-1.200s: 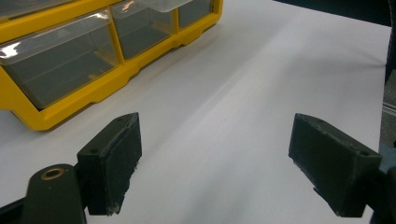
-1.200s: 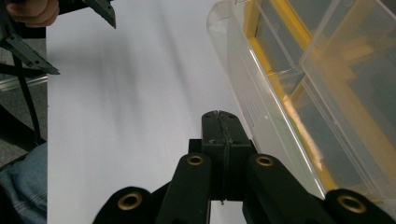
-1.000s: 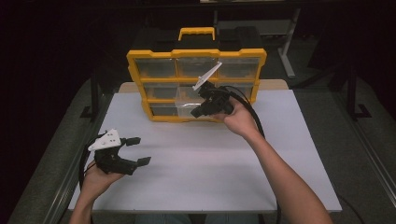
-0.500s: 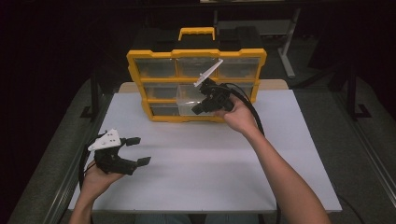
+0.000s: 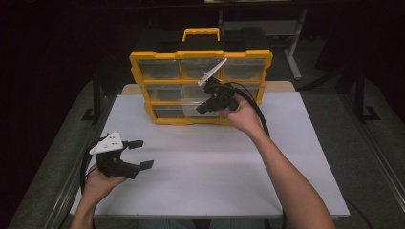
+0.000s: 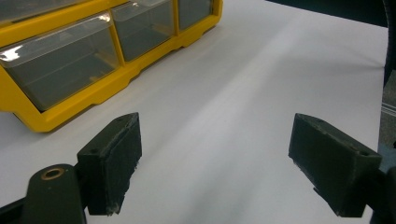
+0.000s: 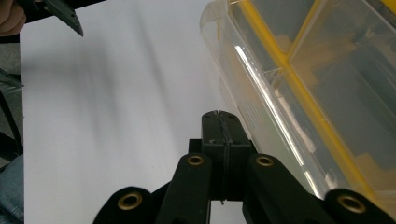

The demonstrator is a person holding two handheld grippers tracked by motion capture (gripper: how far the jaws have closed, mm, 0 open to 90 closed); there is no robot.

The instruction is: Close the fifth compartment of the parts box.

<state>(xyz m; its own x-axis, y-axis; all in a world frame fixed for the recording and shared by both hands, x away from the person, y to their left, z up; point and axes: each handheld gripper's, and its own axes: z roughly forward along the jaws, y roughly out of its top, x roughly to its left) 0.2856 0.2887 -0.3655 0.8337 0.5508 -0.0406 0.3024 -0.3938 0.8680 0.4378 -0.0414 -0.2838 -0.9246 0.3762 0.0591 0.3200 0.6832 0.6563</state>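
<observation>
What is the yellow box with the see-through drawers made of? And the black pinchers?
The organizer frame looks like glossy yellow moulded plastic, going by its rounded edges. The drawers look like clear hard plastic: light glints off them and you can see inside. The left gripper has matte black pads, slightly grainy, perhaps rubber or foam. I can't be sure.

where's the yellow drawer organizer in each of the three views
High view: the yellow organizer stands upright at the table's far edge, top centre, with the right gripper at its front.
Left gripper view: upper left corner, beyond the open jaws.
Right gripper view: right side, a clear drawer beside the shut jaws.
Shared landmark: the white tabletop in front of it.
</observation>
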